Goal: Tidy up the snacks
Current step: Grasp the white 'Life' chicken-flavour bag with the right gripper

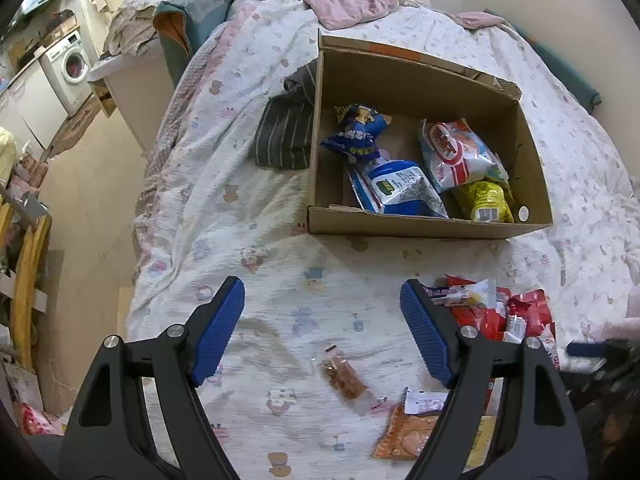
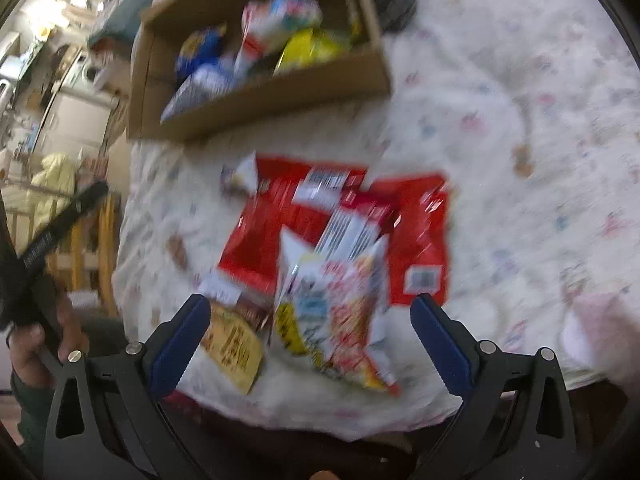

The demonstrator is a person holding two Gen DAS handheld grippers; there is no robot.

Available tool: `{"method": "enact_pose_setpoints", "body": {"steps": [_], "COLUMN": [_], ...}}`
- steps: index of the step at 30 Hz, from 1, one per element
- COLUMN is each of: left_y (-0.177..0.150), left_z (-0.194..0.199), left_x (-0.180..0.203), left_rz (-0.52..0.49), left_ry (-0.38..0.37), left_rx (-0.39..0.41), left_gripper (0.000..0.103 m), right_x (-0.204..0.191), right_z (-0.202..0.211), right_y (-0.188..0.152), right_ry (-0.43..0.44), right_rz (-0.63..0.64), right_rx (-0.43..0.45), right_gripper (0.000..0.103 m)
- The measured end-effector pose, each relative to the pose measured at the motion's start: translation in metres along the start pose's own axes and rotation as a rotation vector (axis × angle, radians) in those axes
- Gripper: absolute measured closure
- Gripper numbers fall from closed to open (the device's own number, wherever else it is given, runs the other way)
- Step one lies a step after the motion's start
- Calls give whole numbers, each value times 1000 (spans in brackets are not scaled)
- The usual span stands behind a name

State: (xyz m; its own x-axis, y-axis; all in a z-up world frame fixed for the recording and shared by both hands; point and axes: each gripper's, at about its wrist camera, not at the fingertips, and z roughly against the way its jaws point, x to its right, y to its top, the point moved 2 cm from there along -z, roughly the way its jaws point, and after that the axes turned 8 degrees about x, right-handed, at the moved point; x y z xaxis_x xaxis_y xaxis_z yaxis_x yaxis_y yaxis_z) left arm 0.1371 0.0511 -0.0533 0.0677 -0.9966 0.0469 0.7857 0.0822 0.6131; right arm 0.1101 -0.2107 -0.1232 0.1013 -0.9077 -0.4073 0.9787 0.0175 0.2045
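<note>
Below right tongs (image 2: 310, 340), gaping, empty: crinkly snack bag (image 2: 336, 300) on bed (image 2: 500, 120), light, slippery, crushable; pinch six-o'clock seam. Left tongs (image 1: 322, 328) wide, empty.

The right gripper (image 2: 310, 316) is hanging over the bed's white patterned sheet (image 2: 500, 120) with its blue-padded jaws standing wide apart, nothing pressed between them. A white and red crinkly snack bag (image 2: 340, 304) is lying between the jaws at lower centre, overlapping flat red foil packets (image 2: 280, 224). A yellow-brown flat packet (image 2: 234, 348) is lying lower left. The brown cardboard box (image 2: 280, 96) holding blurred snacks is sitting at upper left.
</note>
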Motion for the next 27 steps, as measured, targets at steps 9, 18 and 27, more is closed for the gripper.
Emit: {"method": "enact_pose_setpoints", "body": {"steps": [9, 18, 27], "left_y": [-1, -3, 0], "left_z": [-3, -5, -10], "left_x": [1, -5, -6], "left_rz": [10, 34, 73], "left_ry": [11, 1, 15], "left_rx": [-11, -24, -42], "left_gripper": [25, 25, 25], "right_x": [1, -5, -16], "right_z": [-44, -19, 63], "right_y": [-1, -1, 34], "right_ry": [-137, -91, 96], "right_rz": [14, 59, 52], "right_rx": [-81, 7, 207], "right_gripper": [25, 40, 41]}}
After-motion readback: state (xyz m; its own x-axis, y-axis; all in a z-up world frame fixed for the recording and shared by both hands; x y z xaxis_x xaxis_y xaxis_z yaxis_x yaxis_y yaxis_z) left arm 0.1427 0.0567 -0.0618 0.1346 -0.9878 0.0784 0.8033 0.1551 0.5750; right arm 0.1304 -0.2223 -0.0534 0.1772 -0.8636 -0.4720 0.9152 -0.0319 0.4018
